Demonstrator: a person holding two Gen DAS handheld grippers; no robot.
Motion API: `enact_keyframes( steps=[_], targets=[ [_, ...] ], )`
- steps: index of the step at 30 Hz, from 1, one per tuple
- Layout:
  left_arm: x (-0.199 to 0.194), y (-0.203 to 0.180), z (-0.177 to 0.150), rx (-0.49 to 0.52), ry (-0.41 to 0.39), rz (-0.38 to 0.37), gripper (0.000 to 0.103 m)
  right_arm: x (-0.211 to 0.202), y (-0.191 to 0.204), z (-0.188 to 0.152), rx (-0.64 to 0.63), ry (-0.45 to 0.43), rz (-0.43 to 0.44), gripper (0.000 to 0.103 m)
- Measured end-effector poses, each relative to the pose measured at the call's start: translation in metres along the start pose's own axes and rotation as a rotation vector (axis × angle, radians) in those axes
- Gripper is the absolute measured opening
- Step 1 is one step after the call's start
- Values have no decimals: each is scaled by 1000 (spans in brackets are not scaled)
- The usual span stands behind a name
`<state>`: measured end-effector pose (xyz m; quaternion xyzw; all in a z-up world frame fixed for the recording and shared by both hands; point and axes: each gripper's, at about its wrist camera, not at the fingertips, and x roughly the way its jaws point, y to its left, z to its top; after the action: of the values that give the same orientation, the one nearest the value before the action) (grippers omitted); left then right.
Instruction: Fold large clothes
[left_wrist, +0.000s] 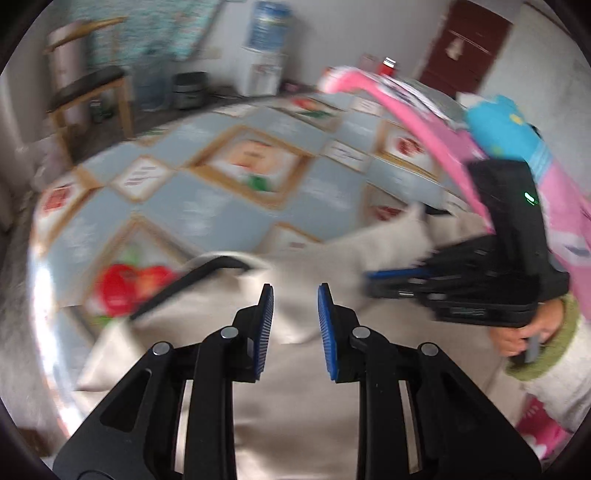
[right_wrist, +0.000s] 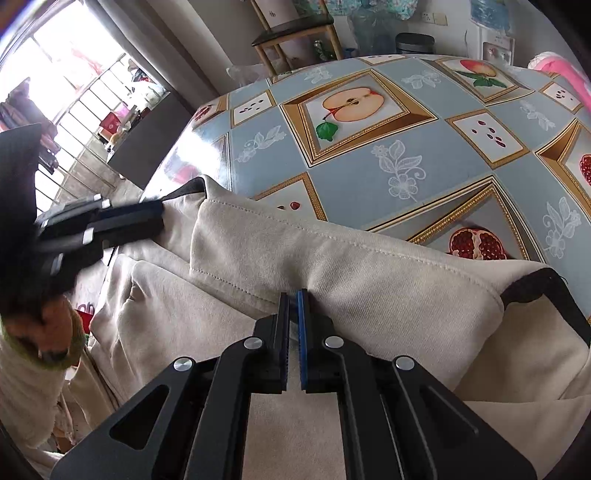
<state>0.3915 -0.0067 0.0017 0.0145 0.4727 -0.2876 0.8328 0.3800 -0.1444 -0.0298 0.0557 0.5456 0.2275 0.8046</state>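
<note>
A cream garment (right_wrist: 332, 266) with black trim lies partly folded on the table's near side; it also shows in the left wrist view (left_wrist: 295, 369). My left gripper (left_wrist: 295, 295) is open and empty just above the cloth. In the right wrist view it shows (right_wrist: 122, 221) at the garment's left end near the black trim. My right gripper (right_wrist: 294, 299) is shut on a fold of the garment. In the left wrist view the right gripper (left_wrist: 373, 278) appears at the right, held by a hand.
The table (right_wrist: 424, 158) has a blue fruit-pattern cloth. A pink object (left_wrist: 406, 107) lies at its far right. A wooden stool (right_wrist: 295, 33), a bin (right_wrist: 413, 44) and a water dispenser (left_wrist: 264, 55) stand beyond the table.
</note>
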Motion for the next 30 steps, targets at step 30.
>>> enact_keyframes(
  steps=[30],
  targets=[
    [48,-25,-12,119,100,105,24,-56,-47,-16,41,-53,-207,5]
  ],
)
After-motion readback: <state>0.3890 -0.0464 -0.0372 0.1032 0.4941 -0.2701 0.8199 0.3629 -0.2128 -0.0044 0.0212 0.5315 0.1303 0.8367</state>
